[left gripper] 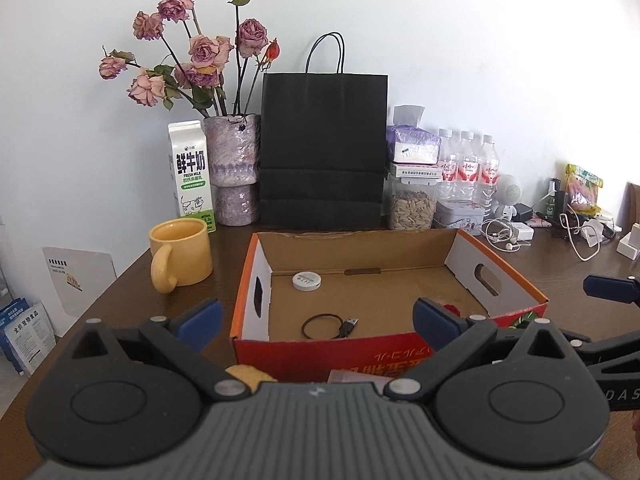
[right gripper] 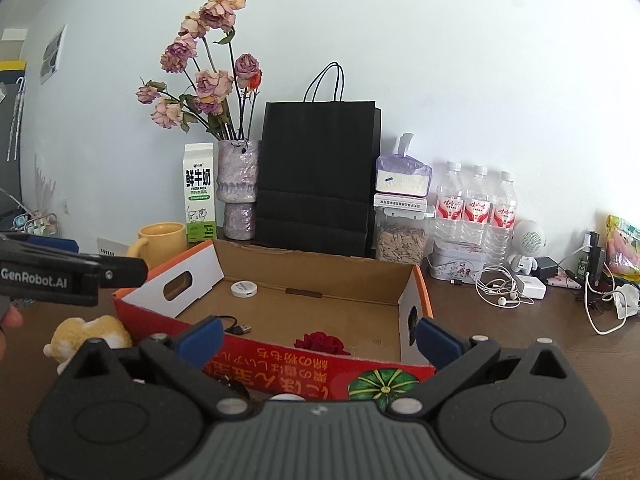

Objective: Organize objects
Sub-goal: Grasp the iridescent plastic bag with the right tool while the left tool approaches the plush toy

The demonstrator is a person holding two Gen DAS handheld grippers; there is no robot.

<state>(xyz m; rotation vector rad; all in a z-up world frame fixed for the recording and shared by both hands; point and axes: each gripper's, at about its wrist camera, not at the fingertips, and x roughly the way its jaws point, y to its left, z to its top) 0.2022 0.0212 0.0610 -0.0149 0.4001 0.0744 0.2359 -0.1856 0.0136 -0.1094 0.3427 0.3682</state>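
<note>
An open red cardboard box (left gripper: 336, 354) (right gripper: 312, 372) sits on the brown table. Inside lie a white round disc (left gripper: 306, 281) (right gripper: 244, 289), a black USB cable (left gripper: 328, 326) (right gripper: 236, 326) and a red rose head (right gripper: 320, 343) (left gripper: 452, 310). A yellow plush toy (right gripper: 86, 336) (left gripper: 250, 376) lies in front of the box's left corner. A pink thing (left gripper: 356, 377) shows just before the box front. My left gripper (left gripper: 318, 322) is open and empty, above the box's front wall. My right gripper (right gripper: 318, 340) is open and empty, over the box's right front.
A yellow mug (left gripper: 182, 252), milk carton (left gripper: 192, 174), vase of dried roses (left gripper: 236, 168), black paper bag (left gripper: 322, 148), seed jar (left gripper: 412, 206), water bottles (left gripper: 468, 172), a tin (left gripper: 458, 216), and tangled earphones and chargers (left gripper: 516, 236) line the back of the table.
</note>
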